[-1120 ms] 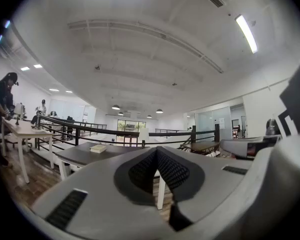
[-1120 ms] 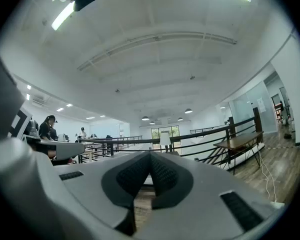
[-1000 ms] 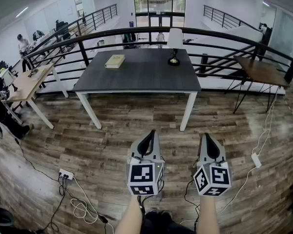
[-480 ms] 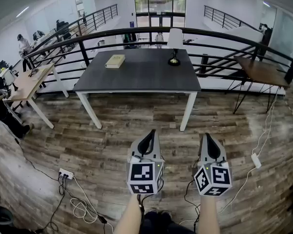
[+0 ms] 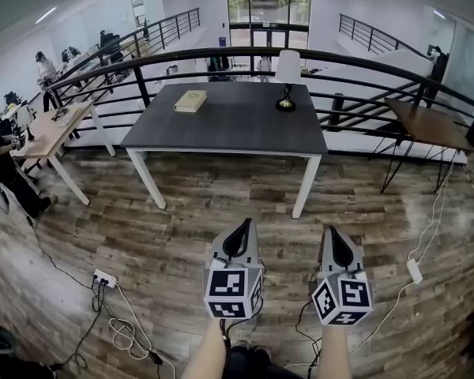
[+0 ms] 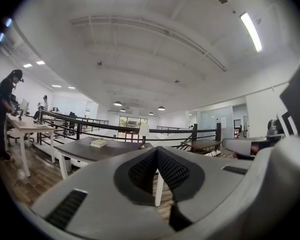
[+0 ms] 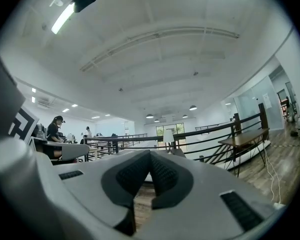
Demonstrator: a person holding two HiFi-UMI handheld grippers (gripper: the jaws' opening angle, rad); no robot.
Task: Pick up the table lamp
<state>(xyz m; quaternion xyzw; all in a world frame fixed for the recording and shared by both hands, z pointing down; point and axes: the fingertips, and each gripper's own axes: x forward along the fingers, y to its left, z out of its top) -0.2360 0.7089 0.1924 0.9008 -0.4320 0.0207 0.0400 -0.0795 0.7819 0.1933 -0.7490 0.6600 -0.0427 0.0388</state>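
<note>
Two tools, both closed tight with nothing between their jaws: the left tool point(image 5: 242, 226) and the right tool point(image 5: 332, 231) point level above the wood floor point(image 5: 221, 204), well short of the one dark bench point(image 5: 229, 129). One table lamp point(image 5: 287, 81) (white shade, thin stem, dark round base) stands upright near the bench's far right edge. One pale book point(image 5: 190, 101) lies far left.

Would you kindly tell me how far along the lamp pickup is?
Done: nothing yet; the table lamp stands untouched on the dark table. In hand: nothing; the left tool and right tool are shut and empty, well short of it. Left: approach, grasp, lift.
</note>
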